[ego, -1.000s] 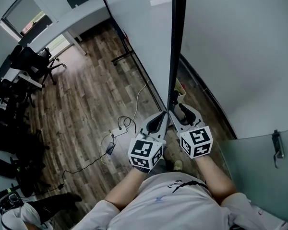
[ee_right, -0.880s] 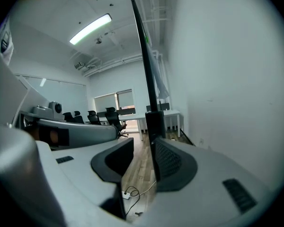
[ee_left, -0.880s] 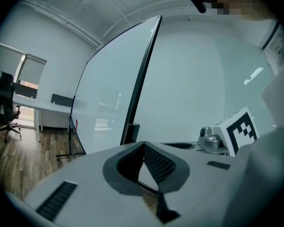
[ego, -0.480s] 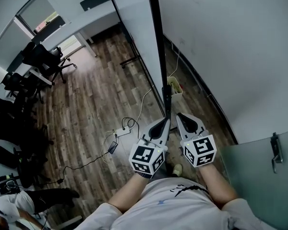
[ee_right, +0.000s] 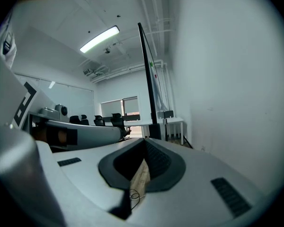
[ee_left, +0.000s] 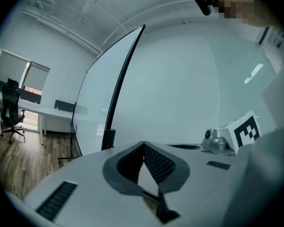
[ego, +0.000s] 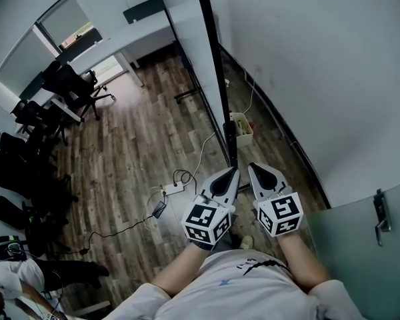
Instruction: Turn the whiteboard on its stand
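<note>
1. Whiteboard is seen edge-on. Its black side rail stands upright just beyond both grippers, and the white face runs away to the far left above the wooden floor.
2. The left gripper is held with its jaws pressed together and nothing between them. Its tip is pointed at the lower part of the rail, close to it but apart.
3. The right gripper has just had its jaws closing. They are met, and nothing is gripped. It is placed slightly right of the rail, towards the wall.
4. The rail is thus found straight ahead, between the two tips, with the left one nearer. A sideways push on it is judged to be the way the board is swung on its stand.
</note>
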Available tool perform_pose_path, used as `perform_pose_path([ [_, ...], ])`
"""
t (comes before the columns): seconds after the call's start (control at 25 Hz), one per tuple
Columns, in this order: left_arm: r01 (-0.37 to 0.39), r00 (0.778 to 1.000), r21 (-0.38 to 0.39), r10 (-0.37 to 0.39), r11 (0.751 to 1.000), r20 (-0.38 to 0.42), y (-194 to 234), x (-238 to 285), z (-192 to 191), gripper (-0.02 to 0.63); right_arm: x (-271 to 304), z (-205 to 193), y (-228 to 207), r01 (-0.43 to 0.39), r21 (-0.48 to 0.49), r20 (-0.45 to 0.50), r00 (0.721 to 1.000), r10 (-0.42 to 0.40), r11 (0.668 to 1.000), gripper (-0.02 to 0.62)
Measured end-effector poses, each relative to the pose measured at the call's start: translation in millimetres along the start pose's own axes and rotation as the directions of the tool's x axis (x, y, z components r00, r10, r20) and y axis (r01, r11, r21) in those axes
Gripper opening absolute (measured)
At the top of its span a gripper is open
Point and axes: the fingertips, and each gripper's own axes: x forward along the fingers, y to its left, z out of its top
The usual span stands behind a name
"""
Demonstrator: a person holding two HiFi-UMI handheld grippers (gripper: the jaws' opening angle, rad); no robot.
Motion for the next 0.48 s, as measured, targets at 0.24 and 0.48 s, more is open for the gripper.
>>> perform_pose_path([
  [0.24,-0.006,1.000,0.006,0.006,1.000,0.001,-4.6,-4.2,0.5,0.012,-4.9,-2.0,5.4,-0.019,0.009,-0.004,1.000,0.019,1.000,0.014],
  [0.48,-0.009,1.000,0.012,0.009,1.000,0.003,-5.0,-4.3,-1.7,0.012,-4.4,-1.8,7.2,-0.027,0.005,-0.001,1.000,0.027,1.000,0.014],
])
